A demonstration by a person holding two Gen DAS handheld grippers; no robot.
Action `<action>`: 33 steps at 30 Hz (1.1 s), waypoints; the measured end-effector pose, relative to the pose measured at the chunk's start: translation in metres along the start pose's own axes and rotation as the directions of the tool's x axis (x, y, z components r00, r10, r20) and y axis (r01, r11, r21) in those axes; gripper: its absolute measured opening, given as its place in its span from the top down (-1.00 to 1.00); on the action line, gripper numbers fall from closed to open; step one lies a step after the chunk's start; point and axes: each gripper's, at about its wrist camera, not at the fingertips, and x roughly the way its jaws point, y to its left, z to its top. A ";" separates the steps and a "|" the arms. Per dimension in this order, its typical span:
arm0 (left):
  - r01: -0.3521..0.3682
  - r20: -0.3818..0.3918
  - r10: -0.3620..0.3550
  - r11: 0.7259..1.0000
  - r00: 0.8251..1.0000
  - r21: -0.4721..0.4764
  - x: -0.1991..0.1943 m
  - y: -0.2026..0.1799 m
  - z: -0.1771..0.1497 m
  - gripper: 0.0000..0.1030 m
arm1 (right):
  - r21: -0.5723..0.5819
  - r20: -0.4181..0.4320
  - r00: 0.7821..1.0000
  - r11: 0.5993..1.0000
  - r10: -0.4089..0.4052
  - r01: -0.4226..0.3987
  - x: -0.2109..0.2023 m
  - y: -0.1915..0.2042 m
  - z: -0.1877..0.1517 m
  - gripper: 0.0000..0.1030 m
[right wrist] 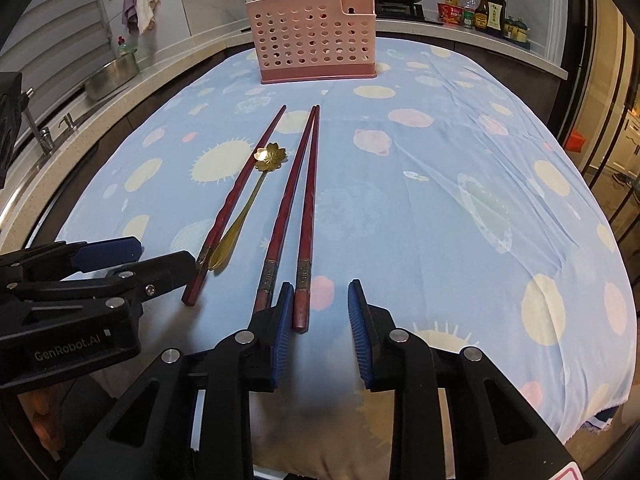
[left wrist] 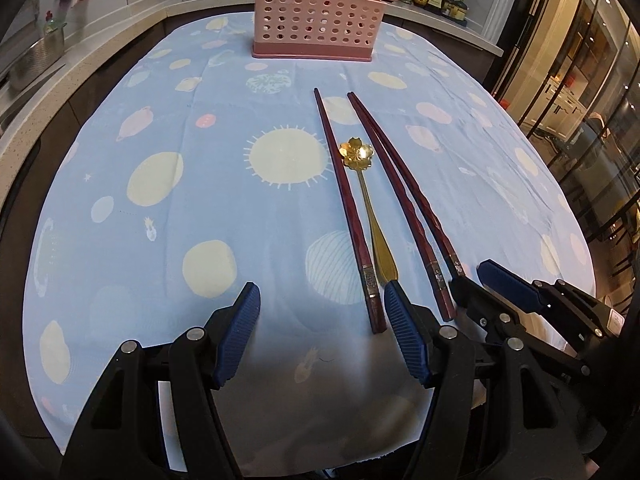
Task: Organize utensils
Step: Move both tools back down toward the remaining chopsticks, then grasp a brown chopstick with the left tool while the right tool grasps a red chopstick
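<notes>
Right gripper low over the tablecloth, jaws apart, rightmost chopstick's butt between them, unclamped. Left gripper apart, empty. Gold flower spoon among three chopsticks. Far: pink utensil holder.

black hand-held gripper, ribbed blue pads, silver rivets

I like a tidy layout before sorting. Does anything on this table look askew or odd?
Yes. Three red chopsticks lie on the tablecloth: two paired, and the single chopstick splayed off to the left. The gold flower spoon rests against that single chopstick. The pink holder stands upright; nothing looks spilled or broken.
</notes>
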 end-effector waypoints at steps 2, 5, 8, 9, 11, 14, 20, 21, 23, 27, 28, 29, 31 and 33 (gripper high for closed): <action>0.003 -0.004 -0.003 1.000 1.000 0.003 0.003 -0.002 -0.002 -0.18 | 0.000 0.001 1.000 1.000 -0.001 0.001 0.000 0.000 0.000 0.61; -0.004 0.008 0.004 1.000 1.000 0.021 0.005 -0.005 -0.002 -0.13 | 0.002 0.003 1.000 1.000 0.000 0.000 0.000 0.000 0.001 0.65; 0.002 0.020 -0.002 1.000 1.000 0.020 0.006 -0.005 -0.001 0.03 | 0.002 0.003 1.000 1.000 0.002 -0.002 0.001 0.000 0.001 0.72; 0.003 0.024 -0.003 1.000 1.000 0.020 0.006 -0.005 0.000 0.09 | 0.002 0.004 1.000 1.000 0.003 -0.003 0.001 0.000 0.001 0.73; 0.014 0.028 -0.014 1.000 1.000 0.012 0.006 -0.002 0.000 0.34 | 0.005 0.004 1.000 1.000 0.009 -0.009 0.001 0.000 0.001 0.76; 0.041 0.024 -0.041 0.999 0.999 -0.006 0.006 0.004 0.000 0.69 | 0.011 0.003 1.000 1.000 0.023 -0.023 0.001 -0.001 0.001 0.85; 0.067 0.006 -0.067 0.997 0.998 -0.028 0.004 0.012 0.001 0.86 | 0.016 0.002 1.000 0.999 0.031 -0.031 0.000 -0.002 0.001 0.86; 0.068 0.005 -0.068 0.997 0.998 -0.032 0.003 0.013 0.000 0.86 | 0.018 0.001 0.999 0.999 0.033 -0.033 0.000 -0.002 0.001 0.86; 0.065 0.002 -0.065 0.997 0.998 -0.034 0.000 0.016 0.000 0.86 | 0.026 0.002 0.999 0.999 0.041 -0.041 -0.002 -0.004 0.001 0.86; 0.052 0.004 -0.052 0.998 0.999 -0.038 -0.006 0.020 0.001 0.86 | 0.039 0.017 0.998 0.998 0.052 -0.053 -0.011 -0.005 0.002 0.86; 0.049 0.008 -0.049 0.998 0.999 -0.038 -0.009 0.021 0.002 0.86 | 0.042 0.022 0.998 0.998 0.056 -0.057 -0.015 -0.006 0.004 0.86; 0.047 0.010 -0.047 0.998 0.999 -0.039 -0.012 0.022 0.003 0.86 | 0.045 0.030 0.998 0.997 0.059 -0.060 -0.018 -0.007 0.005 0.86; 0.039 0.020 -0.038 0.998 0.999 -0.040 -0.019 0.024 0.006 0.86 | 0.049 0.049 0.997 0.997 0.062 -0.065 -0.026 -0.008 0.009 0.86; 0.035 0.033 -0.034 0.999 0.999 -0.041 -0.026 0.026 0.009 0.86 | 0.055 0.068 0.996 0.996 0.066 -0.070 -0.034 -0.010 0.013 0.86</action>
